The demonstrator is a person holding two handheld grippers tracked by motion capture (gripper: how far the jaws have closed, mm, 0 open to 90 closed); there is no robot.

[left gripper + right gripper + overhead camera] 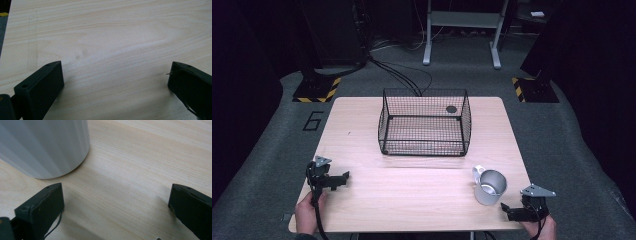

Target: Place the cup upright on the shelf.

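A wooden table [412,195] holds a wire basket [424,125] with nothing in it. The white mug [490,187] sits just beside the right gripper [508,212]. Both the right and left gripper [343,177] gape wide and hold nothing. I think picking up the mug has not started.

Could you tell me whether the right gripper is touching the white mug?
Apart. The right gripper view shows bare table between the open right gripper and the mug.
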